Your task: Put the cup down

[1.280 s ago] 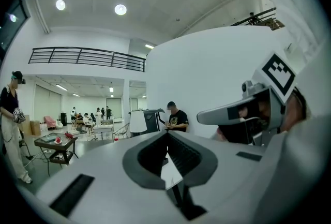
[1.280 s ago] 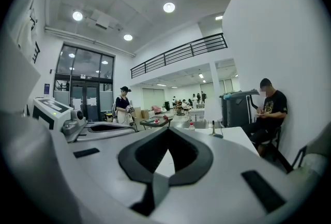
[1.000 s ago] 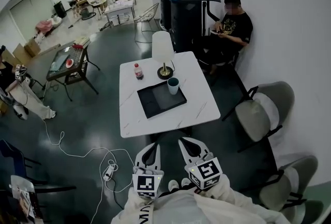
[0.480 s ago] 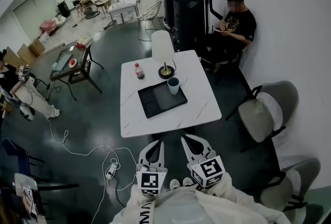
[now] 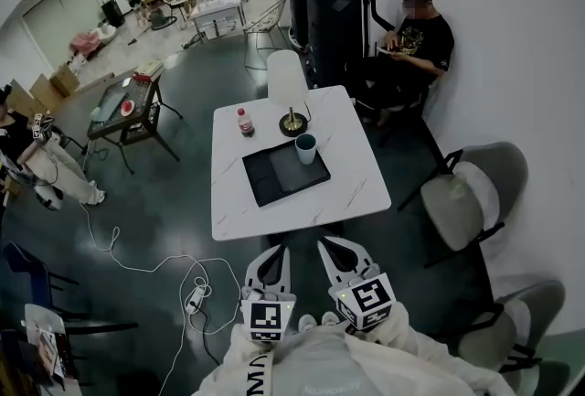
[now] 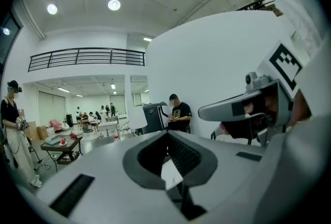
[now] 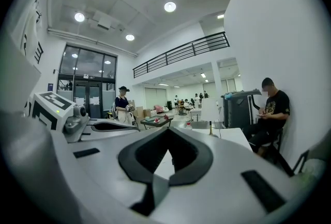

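Barely anything has changed over the last second: the left gripper [image 5: 272, 250] and the right gripper [image 5: 331, 243] are still held low and close to the person's body, short of the near edge of the table [image 5: 352, 193], and everything on the table stands where it stood. Both pairs of jaws are pressed together with nothing between them; each gripper's own view shows only the room beyond its joined tips.

The cup [image 5: 305, 148] is upright at the far right corner of the tray [image 5: 274, 179], well apart from both grippers. Whether its base rests inside the tray or on the rim is too small to tell. Since neither gripper carries it and nothing on the table has shifted, I judge that the putting-down is either finished or not under way at this moment; there is no cup in hand to lower.

As for containers, there are 3. The cup's mouth is dark and I cannot tell whether it holds anything. The tray is a flat, dark rectangle, set at a slant on the tabletop, and apart from the cup at its corner it carries nothing. A small bottle [image 5: 244, 123] with a red cap stands closed, just beyond the tray's far left corner, near the lamp [image 5: 289, 83]; its fill is not readable.
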Available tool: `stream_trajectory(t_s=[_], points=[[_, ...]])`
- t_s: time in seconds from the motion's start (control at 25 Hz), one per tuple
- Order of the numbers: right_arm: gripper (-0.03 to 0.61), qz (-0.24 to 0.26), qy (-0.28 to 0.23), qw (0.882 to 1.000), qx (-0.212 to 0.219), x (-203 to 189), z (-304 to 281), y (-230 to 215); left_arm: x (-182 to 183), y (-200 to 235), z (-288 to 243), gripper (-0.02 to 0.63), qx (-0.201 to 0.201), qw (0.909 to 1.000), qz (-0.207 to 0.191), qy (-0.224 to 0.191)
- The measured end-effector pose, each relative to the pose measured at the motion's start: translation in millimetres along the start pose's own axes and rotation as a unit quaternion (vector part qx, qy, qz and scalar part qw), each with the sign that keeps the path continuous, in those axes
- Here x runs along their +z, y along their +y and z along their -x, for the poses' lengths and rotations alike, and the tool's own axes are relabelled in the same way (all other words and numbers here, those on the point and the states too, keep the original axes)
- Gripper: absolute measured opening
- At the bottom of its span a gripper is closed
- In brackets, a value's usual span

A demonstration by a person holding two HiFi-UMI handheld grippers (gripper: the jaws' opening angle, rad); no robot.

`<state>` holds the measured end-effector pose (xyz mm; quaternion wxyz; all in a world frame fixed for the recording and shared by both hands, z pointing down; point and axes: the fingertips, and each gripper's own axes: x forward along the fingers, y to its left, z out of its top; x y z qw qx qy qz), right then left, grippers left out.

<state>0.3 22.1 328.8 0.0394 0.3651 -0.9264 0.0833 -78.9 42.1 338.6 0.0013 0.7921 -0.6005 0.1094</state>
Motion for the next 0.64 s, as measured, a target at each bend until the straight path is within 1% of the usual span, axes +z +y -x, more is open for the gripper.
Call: stream_trajectory(t_s=[0.64], points=[[0.005, 0.001, 0.007, 1.0, 0.001, -4, -10, 1, -11, 7, -7, 0.011, -0.006, 0.9999, 0.0, 0.016]])
